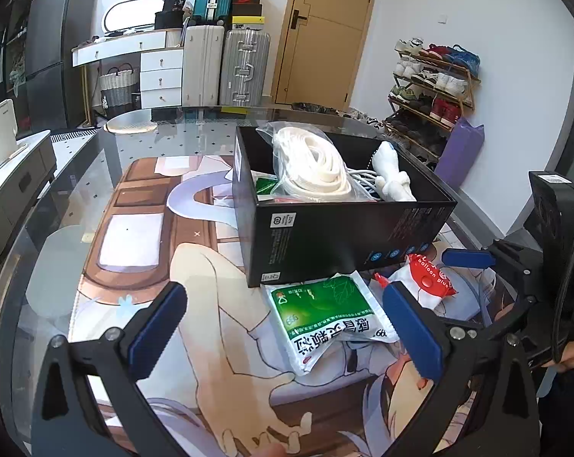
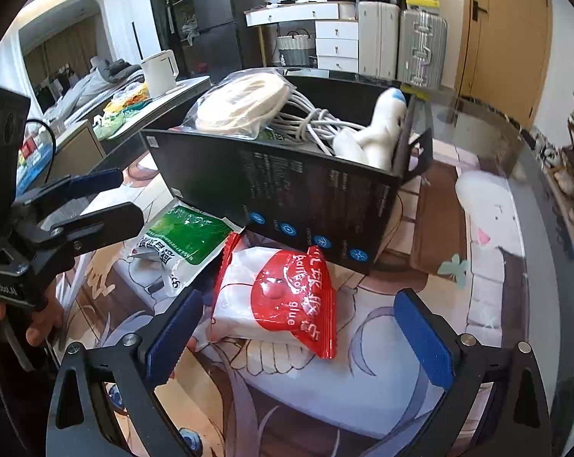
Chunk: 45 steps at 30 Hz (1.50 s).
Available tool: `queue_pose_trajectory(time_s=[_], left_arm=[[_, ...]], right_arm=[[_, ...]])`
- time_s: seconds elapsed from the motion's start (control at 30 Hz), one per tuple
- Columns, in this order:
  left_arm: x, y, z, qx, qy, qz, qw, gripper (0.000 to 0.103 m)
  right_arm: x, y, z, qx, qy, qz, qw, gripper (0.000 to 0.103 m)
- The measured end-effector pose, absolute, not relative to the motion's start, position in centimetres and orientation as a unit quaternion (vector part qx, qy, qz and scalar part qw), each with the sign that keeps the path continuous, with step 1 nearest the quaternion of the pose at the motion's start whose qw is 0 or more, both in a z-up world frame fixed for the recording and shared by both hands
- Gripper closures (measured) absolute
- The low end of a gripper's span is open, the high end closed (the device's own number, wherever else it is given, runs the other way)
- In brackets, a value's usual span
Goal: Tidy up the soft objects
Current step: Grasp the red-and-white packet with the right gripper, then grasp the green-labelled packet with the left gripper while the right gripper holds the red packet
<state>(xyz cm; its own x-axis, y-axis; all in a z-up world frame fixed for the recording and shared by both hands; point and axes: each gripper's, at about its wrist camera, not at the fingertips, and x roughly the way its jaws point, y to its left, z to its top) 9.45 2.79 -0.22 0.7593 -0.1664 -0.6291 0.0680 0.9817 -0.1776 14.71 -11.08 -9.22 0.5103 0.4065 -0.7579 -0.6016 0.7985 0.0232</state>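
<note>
Place: a lived-in home, a bedroom or studio room.
Storage: suitcases (image 1: 226,64) stand against the wall, with shoeboxes (image 1: 247,0) stacked on top.
Entry: a wooden door (image 1: 321,30), with a loaded shoe rack (image 1: 432,83) near it.
Furniture: a white dressing table with drawers (image 1: 149,64) and an oval mirror (image 1: 132,13); a dark fridge (image 1: 54,49).
Bedding: a bed with rumpled covers (image 2: 92,80).
Kitchenware: a white kettle (image 2: 159,72).

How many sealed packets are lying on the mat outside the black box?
2. The green packet lies by the black box's near corner, its edge against or under it. The red-and-white packet lies beside it, right of the green. The box may hide others.
</note>
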Motion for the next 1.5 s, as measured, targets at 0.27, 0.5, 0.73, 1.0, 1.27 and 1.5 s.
queue_pose_trajectory(time_s=[0.27, 0.5, 0.73, 1.0, 1.27, 1.5], left_arm=[[9.5, 2.4, -0.4, -0.056, 0.347, -0.057, 0.935, 0.0], [9.6, 2.3, -0.4, -0.056, 0.352, -0.058, 0.932, 0.0], [9.8, 2.4, -0.5, -0.058, 0.36, -0.06, 0.929, 0.0], [10.3, 1.7, -0.8, -0.041, 0.389, -0.069, 0.918, 0.0], [10.8, -0.8, -0.9, -0.024, 0.414, -0.091, 0.905, 0.0], [11.9, -1.6, -1.4, -0.021, 0.425, -0.085, 0.901, 0.0]], right_arm=[[15.0, -11.0, -9.5, -0.114, 0.406, 0.278, 0.863, 0.014], [14.6, -11.0, -9.5, -0.129, 0.396, 0.281, 0.864, 0.034], [13.7, -11.0, -9.5, -0.134, 0.388, 0.309, 0.858, 0.044], [13.5, -11.7, -9.5, -0.12, 0.388, 0.319, 0.856, 0.044], [13.4, -13.3, -9.4, -0.088, 0.388, 0.325, 0.858, 0.044], [13.3, -13.3, -9.4, -0.085, 0.387, 0.329, 0.857, 0.044]])
